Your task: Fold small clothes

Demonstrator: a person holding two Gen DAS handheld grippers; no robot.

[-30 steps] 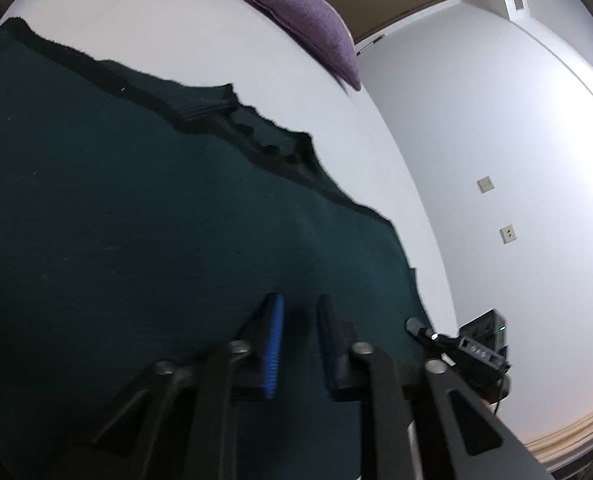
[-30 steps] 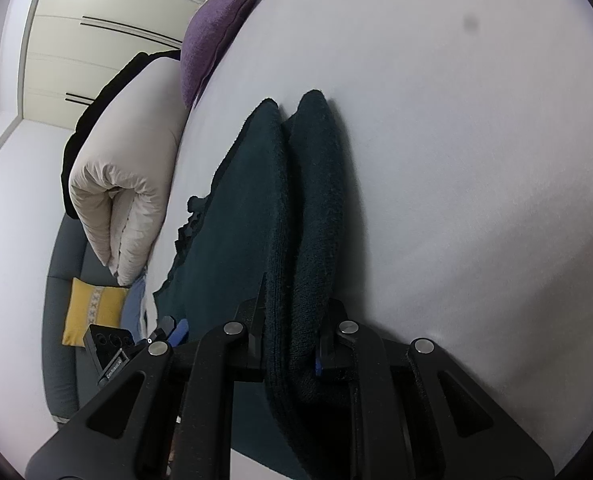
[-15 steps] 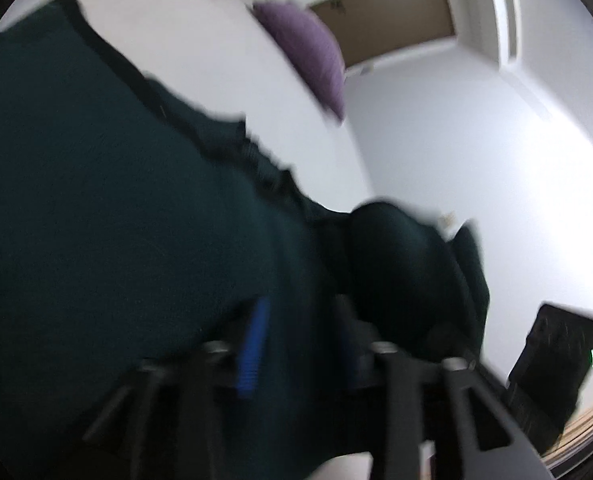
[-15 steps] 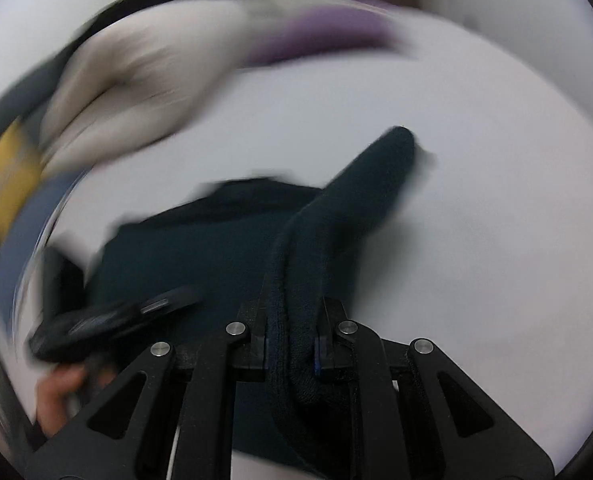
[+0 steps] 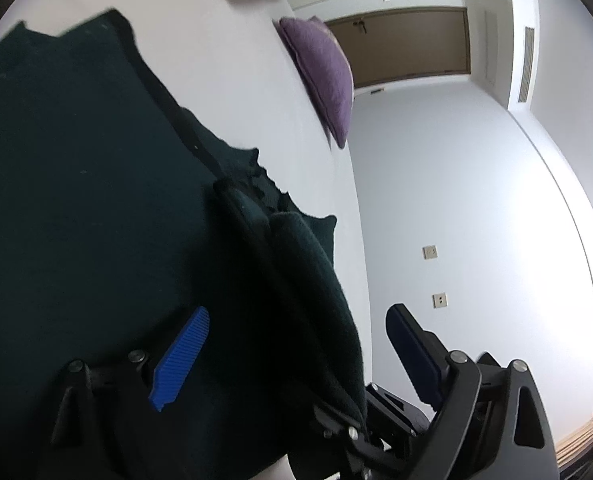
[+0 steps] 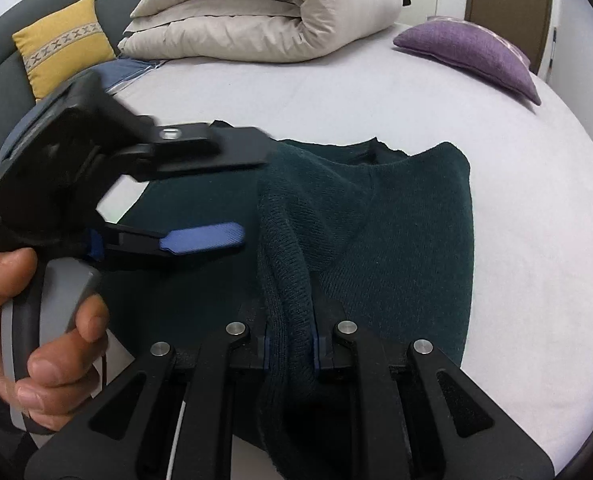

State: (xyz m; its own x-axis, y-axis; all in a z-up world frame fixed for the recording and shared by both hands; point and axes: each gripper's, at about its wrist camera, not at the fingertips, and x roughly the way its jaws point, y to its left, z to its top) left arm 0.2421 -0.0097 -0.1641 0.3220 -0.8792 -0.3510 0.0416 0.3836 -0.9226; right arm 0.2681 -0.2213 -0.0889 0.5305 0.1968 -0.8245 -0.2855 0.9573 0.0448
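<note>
1. The dark green sweater (image 6: 396, 240) lies on the white bed (image 6: 536, 260), near the purple cushion (image 6: 472, 56)
2. The right gripper (image 6: 290, 344) pinches a bunched fold of it
3. The left gripper (image 5: 296, 344), jaws just spread wide, hovers over the sweater gripping nothing

place: home bedroom | evidence: white bed (image 6: 376, 100) with rolled beige duvet (image 6: 276, 12), purple cushion (image 6: 468, 54), yellow cushion (image 6: 62, 44) against grey headboard (image 6: 0, 68), brown door (image 5: 408, 46), wall sockets (image 5: 429, 252)
</note>
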